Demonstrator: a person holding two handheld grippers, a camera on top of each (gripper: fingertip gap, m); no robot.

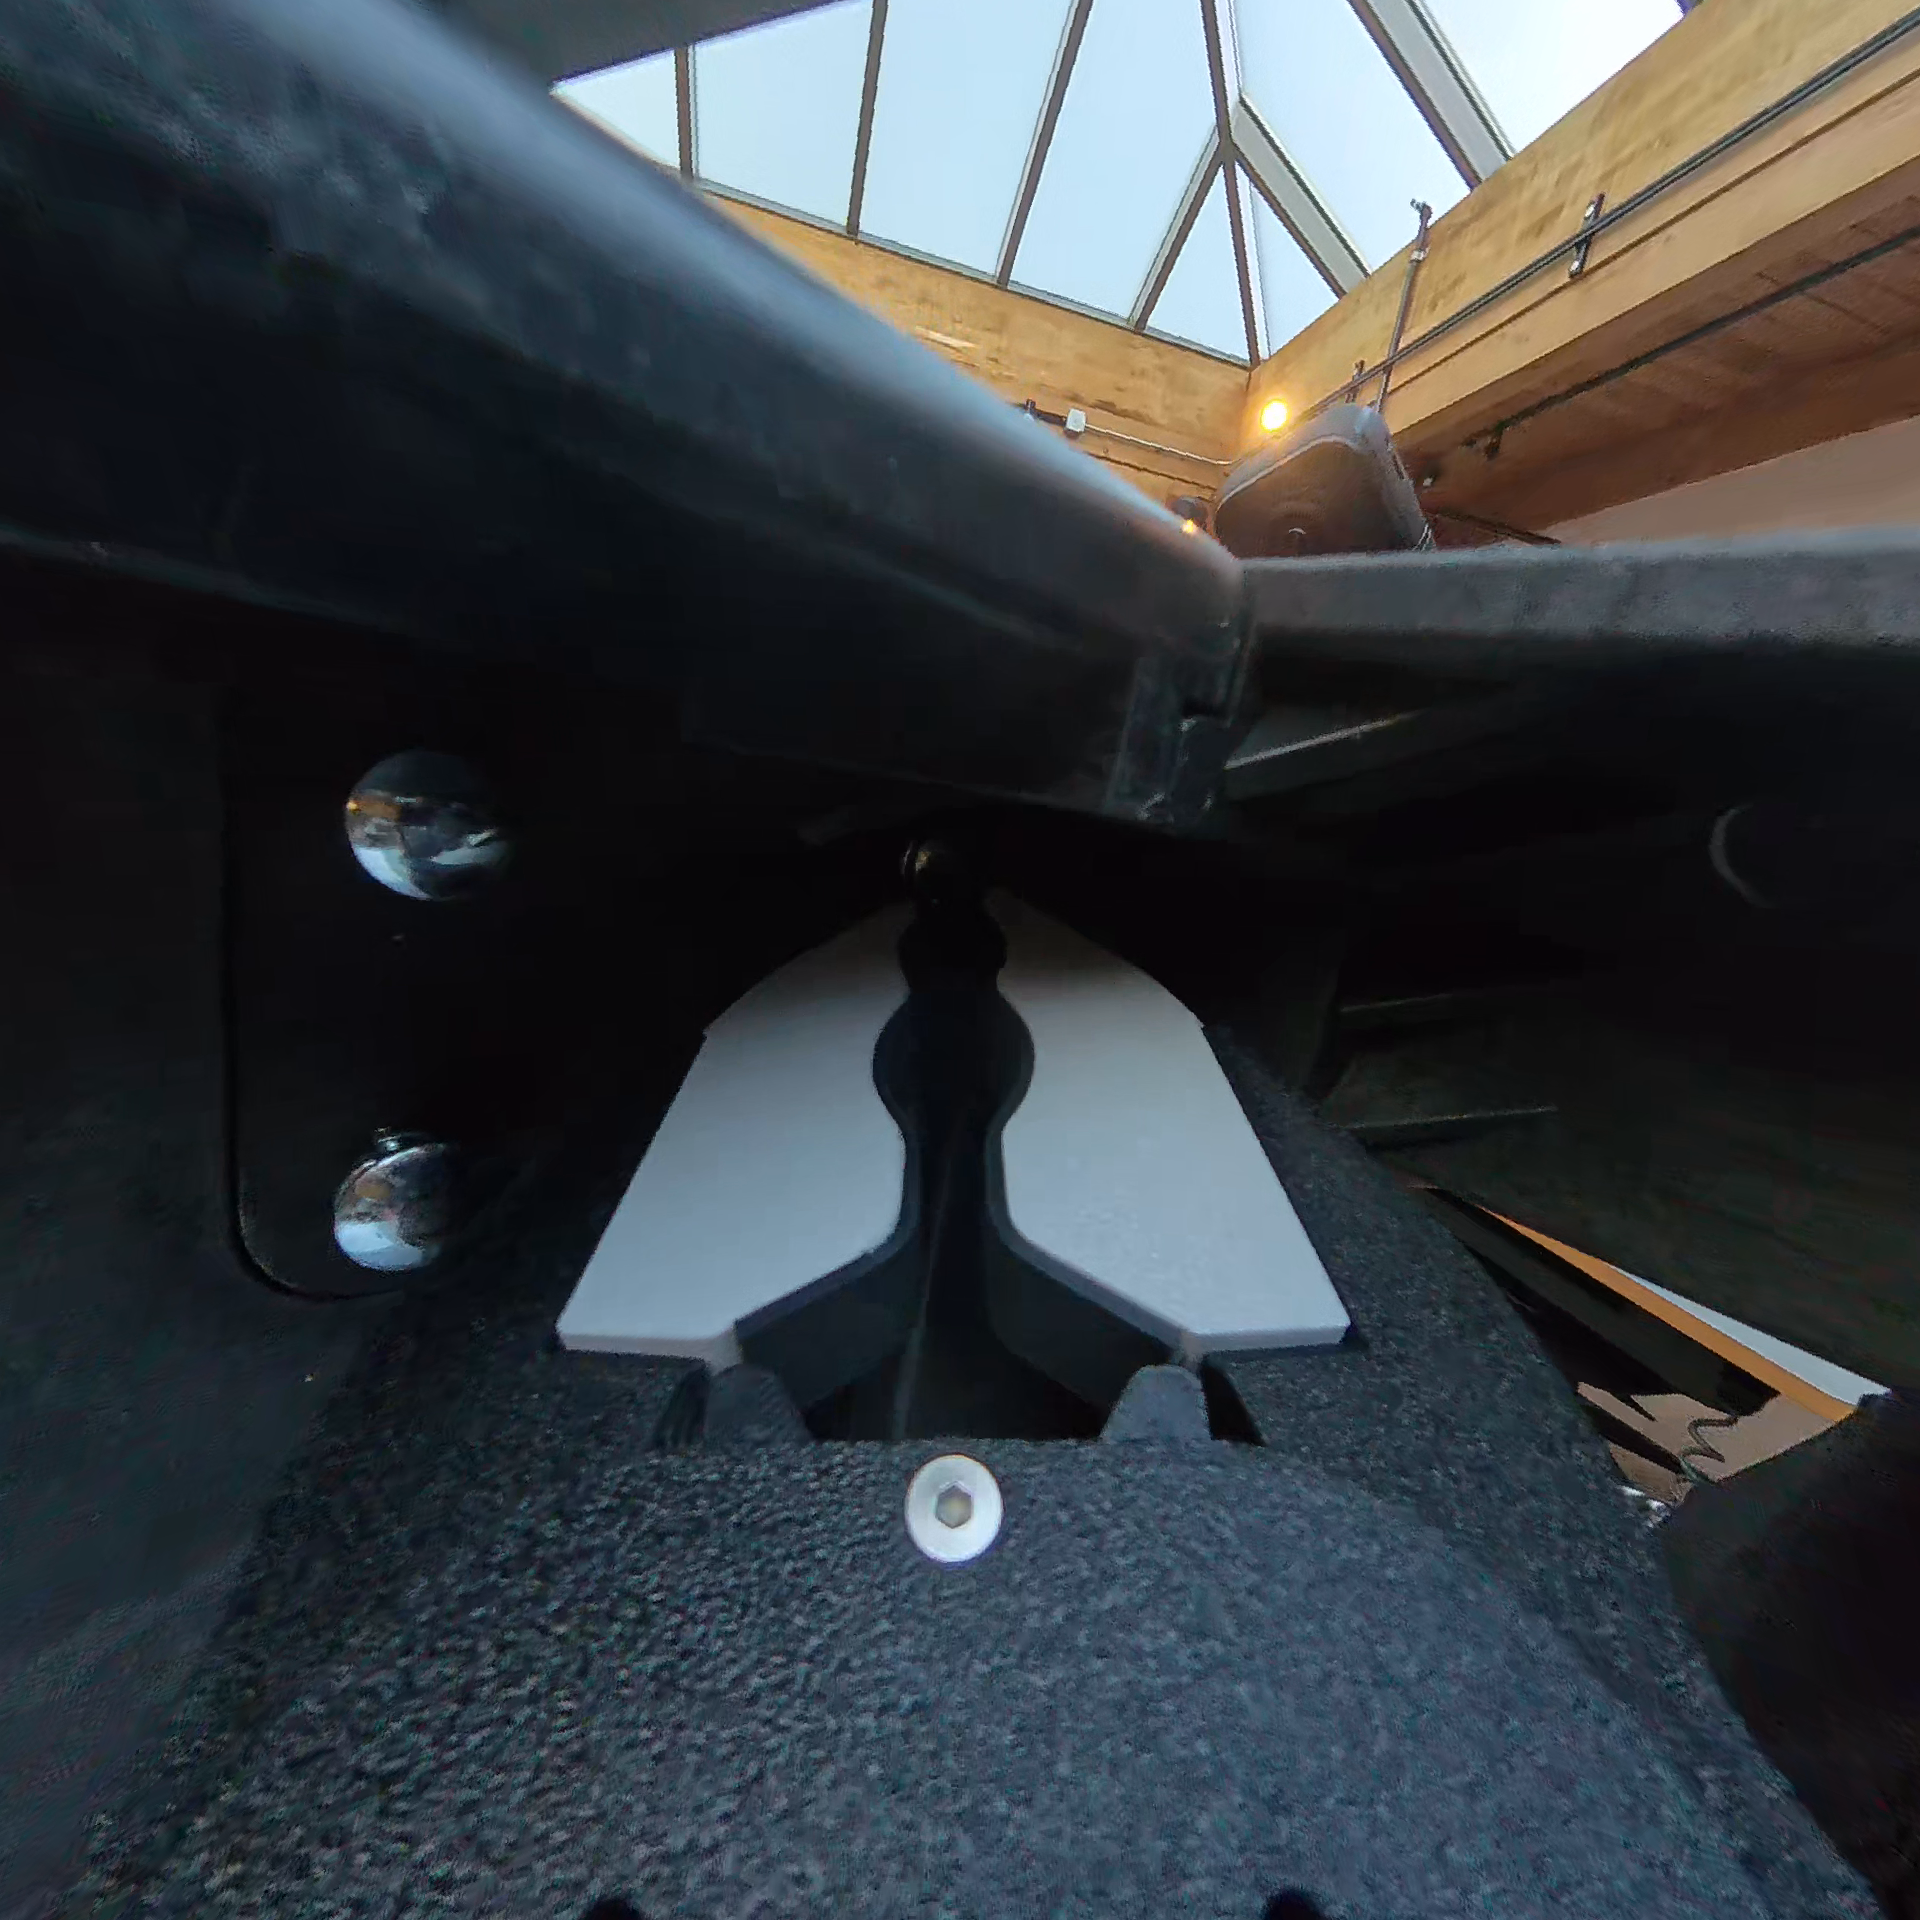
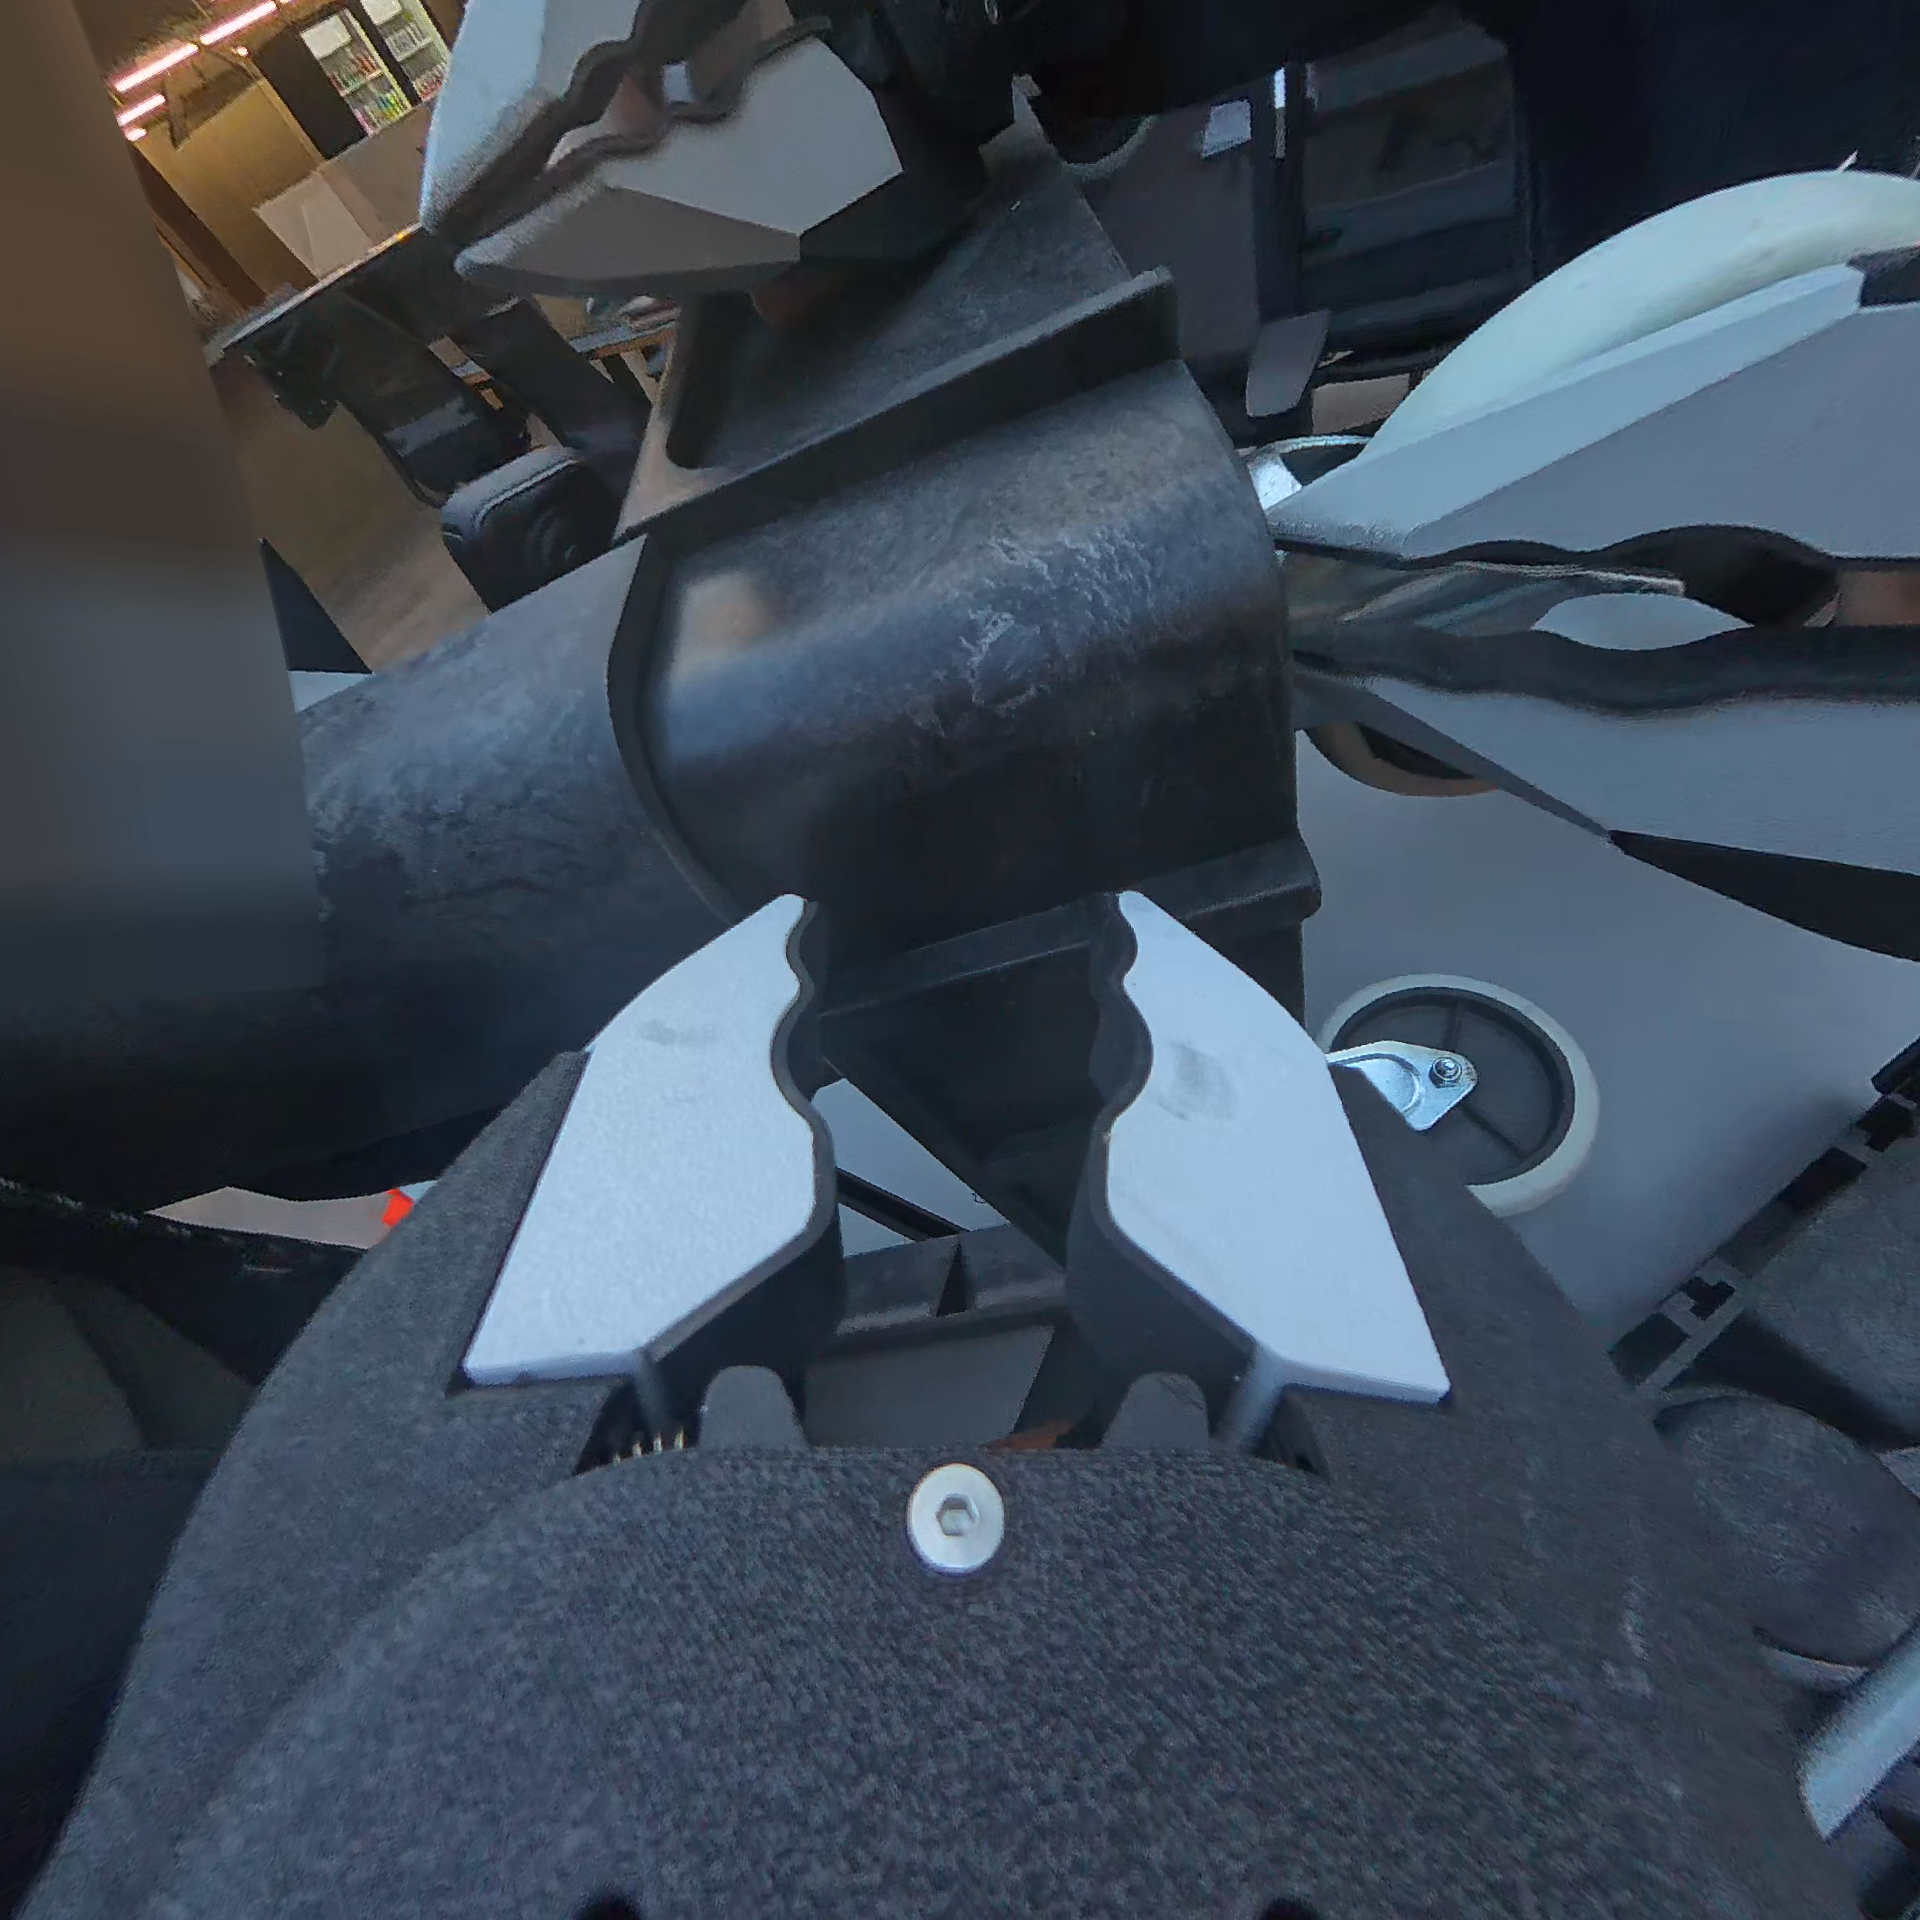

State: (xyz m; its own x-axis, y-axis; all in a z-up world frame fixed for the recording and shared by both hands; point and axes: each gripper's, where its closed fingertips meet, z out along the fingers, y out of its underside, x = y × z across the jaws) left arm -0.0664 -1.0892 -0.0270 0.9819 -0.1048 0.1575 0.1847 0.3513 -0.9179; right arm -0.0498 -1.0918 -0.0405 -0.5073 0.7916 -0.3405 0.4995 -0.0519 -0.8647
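In the left wrist view my left gripper (image 1: 943,914) points up toward a skylight. Its white fingers (image 1: 769,1143) meet at the tips, with nothing clearly between them. A small black knob (image 1: 925,860) sits just past the tips, under a black bar (image 1: 727,436). In the right wrist view my right gripper (image 2: 961,920) has its jaws apart, either side of a black moulded block (image 2: 956,665). I cannot tell whether the pads press on it. Two other white-fingered grippers lie close by, one at the top (image 2: 644,135) and one at the right (image 2: 1579,499).
A black plate with two shiny round bolts (image 1: 426,826) stands left of the left gripper. A dark case (image 1: 1320,488) sits by a wooden beam (image 1: 1558,208). A caster wheel (image 2: 1455,1091) lies right of the right gripper. Tables (image 2: 343,291) stand far off. Both grippers' tips are close together, under 4 cm apart. From the right gripper's tips to the caster wheel (image 2: 1455,1091) is close to 30 cm.
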